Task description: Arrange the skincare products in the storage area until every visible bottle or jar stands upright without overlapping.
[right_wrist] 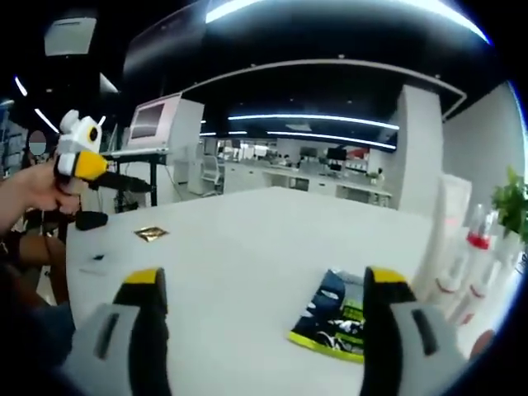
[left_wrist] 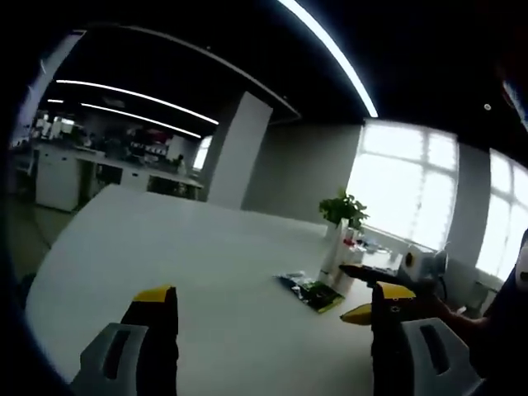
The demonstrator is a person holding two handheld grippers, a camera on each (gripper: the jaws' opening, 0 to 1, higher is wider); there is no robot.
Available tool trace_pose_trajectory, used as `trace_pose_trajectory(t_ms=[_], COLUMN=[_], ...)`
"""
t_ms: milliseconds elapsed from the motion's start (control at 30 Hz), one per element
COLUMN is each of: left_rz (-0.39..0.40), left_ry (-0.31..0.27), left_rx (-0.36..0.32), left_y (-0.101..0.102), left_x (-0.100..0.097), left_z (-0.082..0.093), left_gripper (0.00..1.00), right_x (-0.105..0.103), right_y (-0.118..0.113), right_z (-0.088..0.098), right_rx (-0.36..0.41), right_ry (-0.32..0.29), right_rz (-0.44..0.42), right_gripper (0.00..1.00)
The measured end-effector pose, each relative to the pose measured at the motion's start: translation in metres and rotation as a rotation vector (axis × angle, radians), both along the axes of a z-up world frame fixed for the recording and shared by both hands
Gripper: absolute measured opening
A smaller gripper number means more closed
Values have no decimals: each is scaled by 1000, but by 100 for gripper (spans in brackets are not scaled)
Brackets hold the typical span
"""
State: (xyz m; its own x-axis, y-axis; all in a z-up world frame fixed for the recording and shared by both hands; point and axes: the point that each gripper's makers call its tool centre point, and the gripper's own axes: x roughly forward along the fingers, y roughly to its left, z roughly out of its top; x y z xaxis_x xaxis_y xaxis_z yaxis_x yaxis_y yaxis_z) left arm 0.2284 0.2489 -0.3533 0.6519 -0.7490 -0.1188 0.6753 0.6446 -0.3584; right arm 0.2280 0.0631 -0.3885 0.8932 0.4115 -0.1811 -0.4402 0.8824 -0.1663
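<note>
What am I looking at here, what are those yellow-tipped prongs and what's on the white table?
Two handheld grabbers, one in each of a person's hands, each carrying its own camera that looks out between its two yellow-tipped jaws. In the left gripper view, the left gripper is open and holds nothing; the other grabber comes in from the right. In the right gripper view, the right gripper is open too, also empty. On the white table lies a flat dark and green packet. Beside it stand white tubes and bottles with red bands, upright, near a potted plant. A small gold wrapper lies farther off.
</note>
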Motion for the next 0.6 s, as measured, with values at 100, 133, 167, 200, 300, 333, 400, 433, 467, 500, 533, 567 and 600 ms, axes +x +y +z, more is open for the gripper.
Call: trace_pose_trajectory(t_ms=[100, 133, 167, 200, 300, 333, 400, 433, 467, 500, 533, 567, 600], left_rz=[20, 21, 23, 29, 40, 45, 53, 57, 59, 67, 72, 79, 93], left_ry=[-2, 0, 5, 9, 14, 16, 18, 24, 26, 31, 32, 34, 35], left_rx=[5, 10, 13, 13, 15, 17, 16, 17, 18, 20, 21, 20, 16], left_y=[10, 12, 15, 18, 25, 27, 31, 34, 36, 39, 41, 45, 50], left_x=[-1, -2, -3, -4, -7, -8, -10, -11, -12, -13, -13, -13, -13], left_z=[-1, -3, -5, -6, -9, -10, -12, -13, -14, -16, -17, -17, -18], left_gripper=[100, 100, 100, 100, 100, 100, 100, 100, 100, 100, 100, 100, 100], right_x=[1, 1, 1, 1, 1, 0, 0, 0, 0, 0, -1, -2, -2], right_y=[4, 7, 9, 12, 19, 22, 27, 29, 32, 34, 38, 42, 45], right_z=[0, -2, -3, -4, -4, -4, -4, -5, -7, -7, -7, -7, -7], right_rx=[1, -15, -23, -29, -22, -23, -23, -24, -27, -28, -26, -20, -16], right_ry=[5, 13, 15, 16, 20, 20, 18, 23, 27, 29, 28, 28, 30], right_rz=[12, 20, 23, 29, 44, 47, 60, 66, 72, 76, 85, 92, 97], right_gripper=[100, 100, 100, 100, 100, 100, 100, 100, 100, 100, 100, 100, 100])
